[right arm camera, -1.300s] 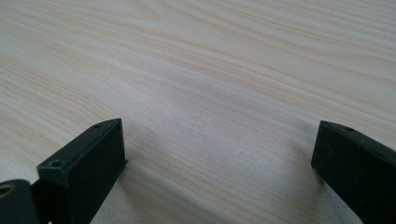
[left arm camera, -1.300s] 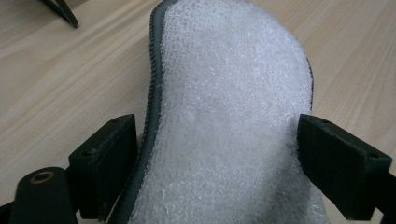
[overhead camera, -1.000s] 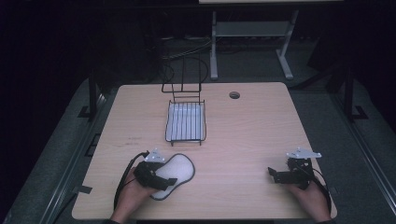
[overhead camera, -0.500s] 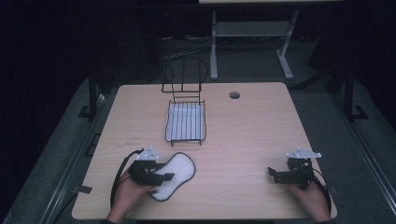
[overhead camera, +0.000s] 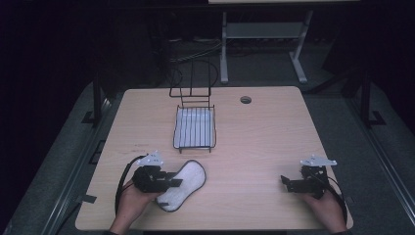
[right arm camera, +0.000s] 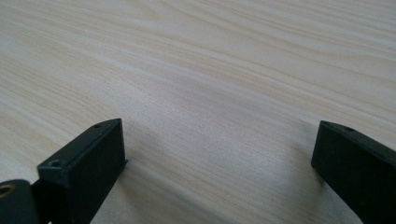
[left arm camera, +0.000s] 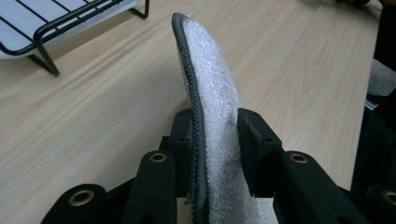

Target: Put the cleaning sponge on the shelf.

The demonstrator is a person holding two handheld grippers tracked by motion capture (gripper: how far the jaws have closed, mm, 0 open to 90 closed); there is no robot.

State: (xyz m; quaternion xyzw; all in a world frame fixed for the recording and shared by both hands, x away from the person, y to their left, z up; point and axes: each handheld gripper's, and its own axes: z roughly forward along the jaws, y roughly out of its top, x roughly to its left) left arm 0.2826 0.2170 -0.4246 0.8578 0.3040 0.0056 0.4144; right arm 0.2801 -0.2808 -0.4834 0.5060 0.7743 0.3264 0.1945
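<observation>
High view: left gripper jaws just closing, pinching insole; wire rack beyond, nothing between. Right gripper agape, empty.

Fleecy white cloth insole, matt pale wood table

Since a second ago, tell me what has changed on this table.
The left hand-held gripper has just been closing its jaws onto the white fleecy insole, which now stands on edge between its pads. The right hand-held gripper stayed open and in place; the wire rack did not move.
</observation>
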